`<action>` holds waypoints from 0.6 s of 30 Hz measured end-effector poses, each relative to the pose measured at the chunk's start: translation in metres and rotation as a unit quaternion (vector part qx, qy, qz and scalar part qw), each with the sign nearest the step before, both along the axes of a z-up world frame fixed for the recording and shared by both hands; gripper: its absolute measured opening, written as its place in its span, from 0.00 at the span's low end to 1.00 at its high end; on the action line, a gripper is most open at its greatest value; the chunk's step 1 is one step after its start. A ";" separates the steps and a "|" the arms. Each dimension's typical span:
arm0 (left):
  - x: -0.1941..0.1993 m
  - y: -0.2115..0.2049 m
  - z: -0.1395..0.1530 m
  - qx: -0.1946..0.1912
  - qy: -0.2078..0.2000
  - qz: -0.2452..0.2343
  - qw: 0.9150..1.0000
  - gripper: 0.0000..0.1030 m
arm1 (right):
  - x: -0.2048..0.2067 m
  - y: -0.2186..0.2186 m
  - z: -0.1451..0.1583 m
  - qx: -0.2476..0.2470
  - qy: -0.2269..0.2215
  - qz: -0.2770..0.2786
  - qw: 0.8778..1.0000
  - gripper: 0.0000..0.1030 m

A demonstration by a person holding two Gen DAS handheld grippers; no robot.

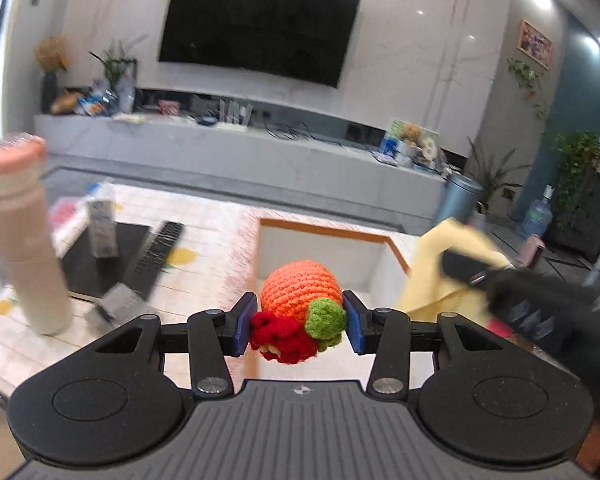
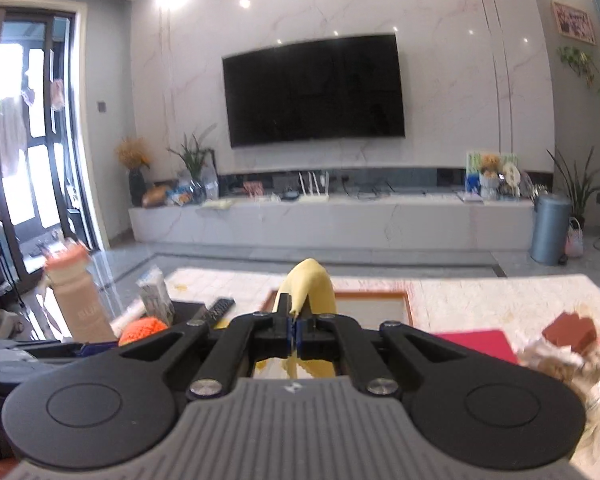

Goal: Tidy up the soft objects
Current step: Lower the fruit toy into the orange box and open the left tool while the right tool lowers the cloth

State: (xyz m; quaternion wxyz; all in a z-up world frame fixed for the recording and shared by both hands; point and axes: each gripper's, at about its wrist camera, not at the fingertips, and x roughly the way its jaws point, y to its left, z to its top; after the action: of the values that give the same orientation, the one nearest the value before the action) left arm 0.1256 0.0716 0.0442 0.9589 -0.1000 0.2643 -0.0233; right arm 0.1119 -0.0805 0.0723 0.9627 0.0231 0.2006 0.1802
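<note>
My left gripper [image 1: 299,326] is shut on a crocheted toy [image 1: 300,288] with an orange body and red and green knobs, its blue pads [image 1: 242,326] pressing both sides. It hovers in front of a white box with a wooden rim [image 1: 328,229] on the table. My right gripper [image 2: 295,330] is shut on a yellow cloth [image 2: 312,284], which sticks up above the closed fingers and hangs below them. The same box [image 2: 408,306] lies just beyond it. In the left wrist view the yellow cloth [image 1: 432,276] and the right gripper [image 1: 476,272] are at the right, beside the box.
A tall beige bottle with a pink cap [image 1: 24,236] stands at the left. Near it are a remote [image 1: 156,252], a carton [image 2: 156,300] and a black tray [image 1: 92,264]. A pink book [image 2: 476,344], a brown block [image 2: 568,330] and crumpled wrappers [image 2: 560,364] lie at the right.
</note>
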 end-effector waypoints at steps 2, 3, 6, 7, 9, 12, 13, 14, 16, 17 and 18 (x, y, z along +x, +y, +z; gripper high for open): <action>0.001 -0.003 -0.007 0.005 0.002 -0.008 1.000 0.50 | 0.008 0.004 -0.016 -0.010 0.017 -0.001 1.000 0.00; 0.001 -0.007 -0.010 0.016 0.003 -0.003 1.000 0.50 | 0.012 0.006 -0.024 -0.016 0.026 -0.002 1.000 0.00; 0.007 -0.011 -0.021 0.026 0.014 -0.005 1.000 0.50 | 0.027 0.004 -0.041 -0.028 0.045 -0.009 0.999 0.00; 0.010 -0.011 -0.025 0.022 0.022 -0.007 0.999 0.50 | 0.032 0.002 -0.046 -0.029 0.051 -0.011 0.998 0.00; 0.016 -0.009 -0.035 0.018 0.039 -0.005 0.999 0.50 | 0.040 0.001 -0.055 -0.031 0.063 -0.011 0.997 0.00; 0.020 -0.009 -0.043 0.030 0.059 -0.001 0.998 0.50 | 0.047 -0.004 -0.067 -0.032 0.076 -0.012 0.997 0.00; 0.022 -0.009 -0.045 0.035 0.064 -0.001 0.997 0.50 | 0.048 -0.003 -0.069 -0.031 0.076 -0.014 0.997 0.00; 0.022 -0.009 -0.048 0.036 0.068 -0.001 0.997 0.50 | 0.048 -0.004 -0.072 -0.031 0.073 -0.017 0.997 0.00; 0.025 -0.007 -0.051 0.035 0.076 -0.003 0.996 0.50 | 0.049 -0.003 -0.076 -0.035 0.076 -0.015 0.996 0.00; 0.027 -0.007 -0.052 0.036 0.080 -0.004 0.996 0.50 | 0.051 -0.004 -0.076 -0.035 0.079 -0.016 0.996 0.00; 0.028 -0.009 -0.052 0.038 0.084 -0.004 0.996 0.50 | 0.052 -0.003 -0.079 -0.035 0.081 -0.015 0.996 0.00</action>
State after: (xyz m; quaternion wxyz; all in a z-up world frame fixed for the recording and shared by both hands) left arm 0.1536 0.0628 -0.0074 0.9364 -0.0642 0.3449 -0.0088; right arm 0.1644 -0.0839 -0.0063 0.9460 0.0072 0.2842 0.1560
